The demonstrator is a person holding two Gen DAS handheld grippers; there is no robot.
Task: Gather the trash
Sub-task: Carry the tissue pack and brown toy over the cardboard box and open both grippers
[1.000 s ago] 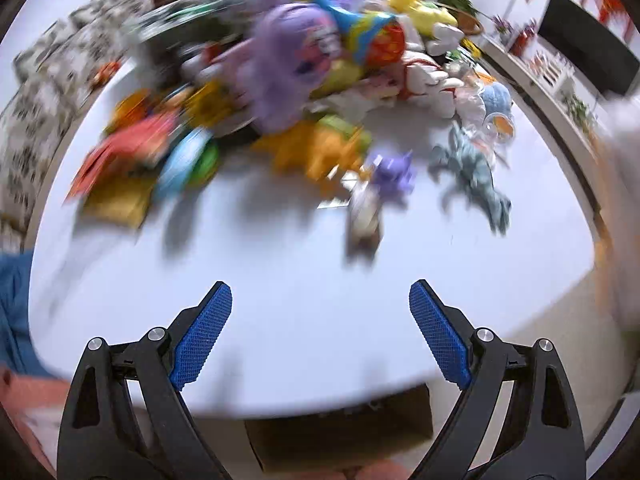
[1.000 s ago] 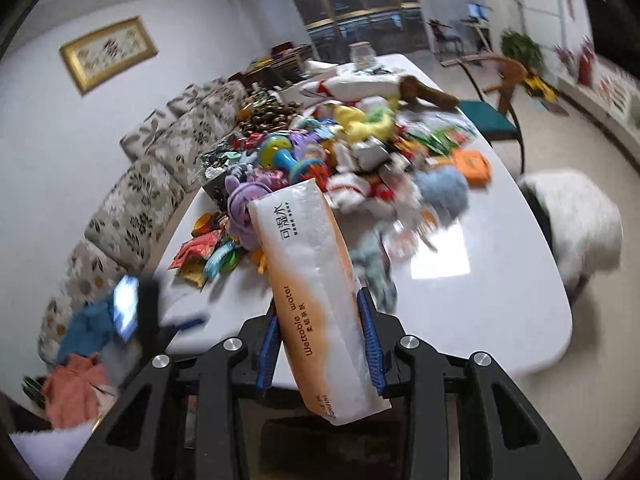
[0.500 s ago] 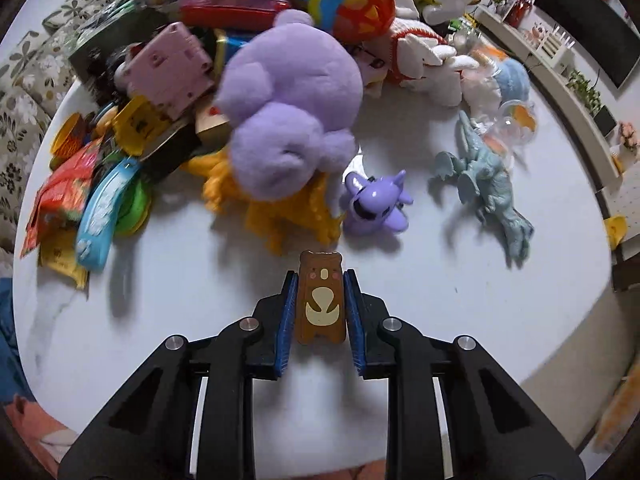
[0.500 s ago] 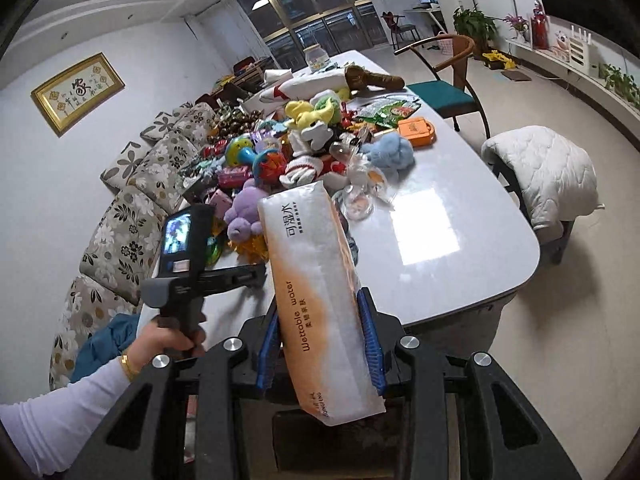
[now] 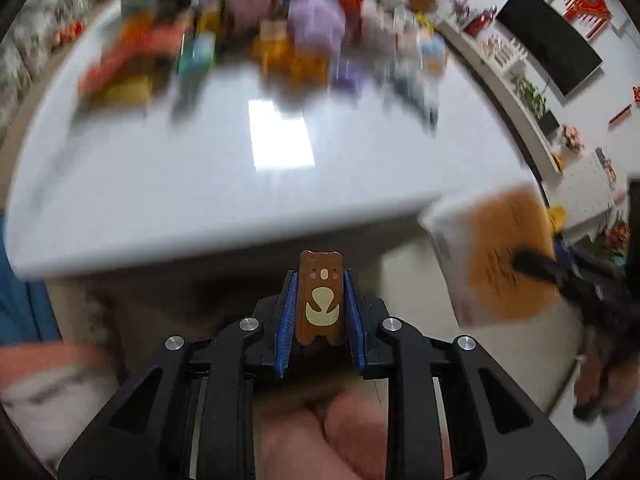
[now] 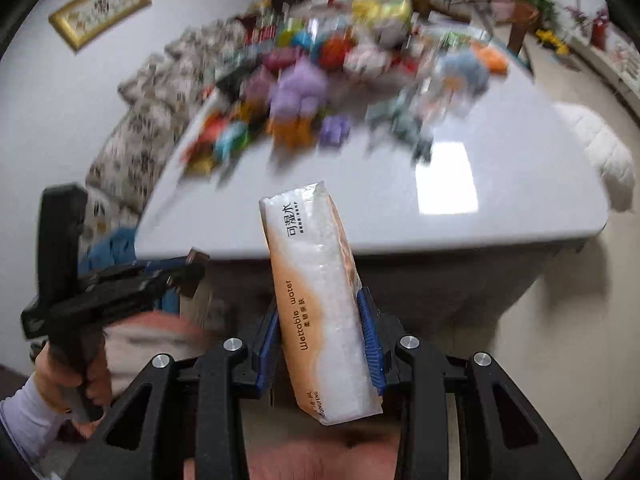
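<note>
Left tool (image 5: pixel 320 304) grips a small brown bear-faced piece (image 5: pixel 321 298) between its blue pads, carried just off the near edge of the white counter (image 5: pixel 208 184); right tool (image 6: pixel 320 332) clamps a pack of wet wipes (image 6: pixel 316 292) upright, likewise past the counter's rim. With both loads already off the toy-strewn surface, the sound course is to keep each grip firm and level until a bin, not visible here, sits directly below.

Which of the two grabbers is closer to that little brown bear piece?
Left. The left gripper is clamped on the brown bear piece; the right gripper is off to its side, holding a tissue pack.
</note>
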